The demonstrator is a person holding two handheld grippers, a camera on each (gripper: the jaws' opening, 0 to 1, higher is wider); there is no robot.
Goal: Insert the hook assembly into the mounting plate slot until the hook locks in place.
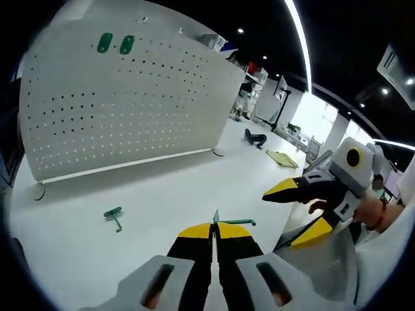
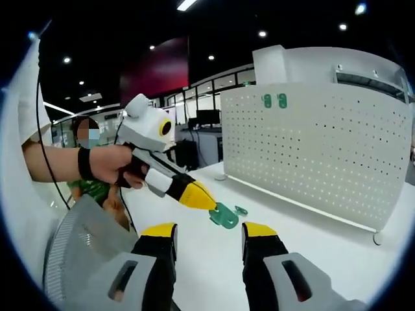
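My left gripper [image 1: 214, 231] is shut on a thin green hook assembly [image 1: 237, 221] that sticks out past its yellow tips. In the right gripper view the same left gripper [image 2: 202, 199], held in a hand, carries the green hook [image 2: 225, 216] just above my right gripper [image 2: 209, 230], whose jaws stand open and empty. My right gripper [image 1: 297, 211] comes in from the right, open. The white perforated mounting plate [image 1: 123, 97] [image 2: 324, 142] stands upright on the table and bears two green hooks [image 1: 115, 43] [image 2: 273, 100] near its top. A second loose green hook [image 1: 115, 214] lies on the table.
The white table [image 1: 130, 188] runs in front of the plate. At its far end lie a dark item [image 1: 255, 137] and a yellow-green piece [image 1: 282, 158]. The plate's foot [image 2: 378, 237] rests on the table. A person in green [image 2: 91, 188] sits behind the left gripper.
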